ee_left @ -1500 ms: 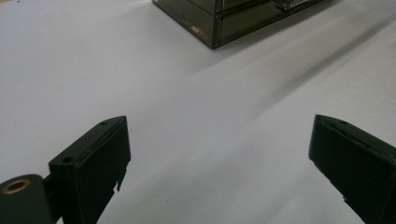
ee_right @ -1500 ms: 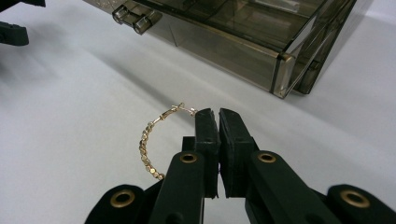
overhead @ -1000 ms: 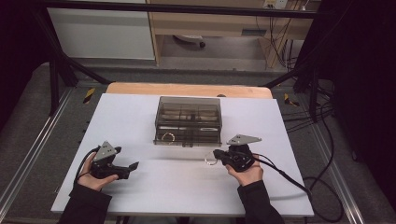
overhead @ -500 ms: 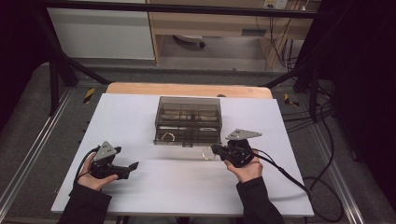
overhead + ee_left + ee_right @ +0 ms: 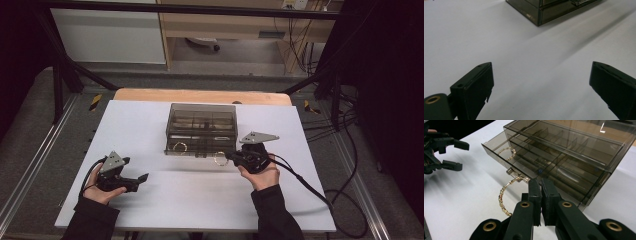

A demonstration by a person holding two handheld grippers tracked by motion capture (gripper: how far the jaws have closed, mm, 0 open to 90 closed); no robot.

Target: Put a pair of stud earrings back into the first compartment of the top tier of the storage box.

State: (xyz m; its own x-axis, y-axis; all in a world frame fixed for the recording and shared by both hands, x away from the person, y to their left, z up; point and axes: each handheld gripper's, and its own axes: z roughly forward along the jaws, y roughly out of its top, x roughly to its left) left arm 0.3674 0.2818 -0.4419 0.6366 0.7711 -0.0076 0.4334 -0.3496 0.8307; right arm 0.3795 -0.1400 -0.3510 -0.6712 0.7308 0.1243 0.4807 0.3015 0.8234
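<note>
A smoked clear organiser box point(image 5: 202, 116) stands at mid-table with its lower drawer point(image 5: 200, 148) pulled out toward me. One gold bead bracelet point(image 5: 179, 146) lies in the drawer's left part point(image 5: 507, 152). My right gripper point(image 5: 231, 156) is shut on a second gold bracelet point(image 5: 220, 158), held just in front of the drawer's front edge. In the right gripper view the jaws point(image 5: 541, 183) are pressed together and that bracelet point(image 5: 502, 200) loops out to their left. My left gripper point(image 5: 142, 179) rests open on the table at the left, with nothing between its jaws point(image 5: 541, 87).
The white table top point(image 5: 200, 195) spreads in front of the box. A wooden strip point(image 5: 200, 96) runs along the far edge. Cables trail off the right side point(image 5: 310, 185). The left gripper point(image 5: 460, 155) appears far off in the right gripper view.
My right hand has lifted and carried the held bracelet a little farther away, up to the drawer's front. The left hand has kept still.
</note>
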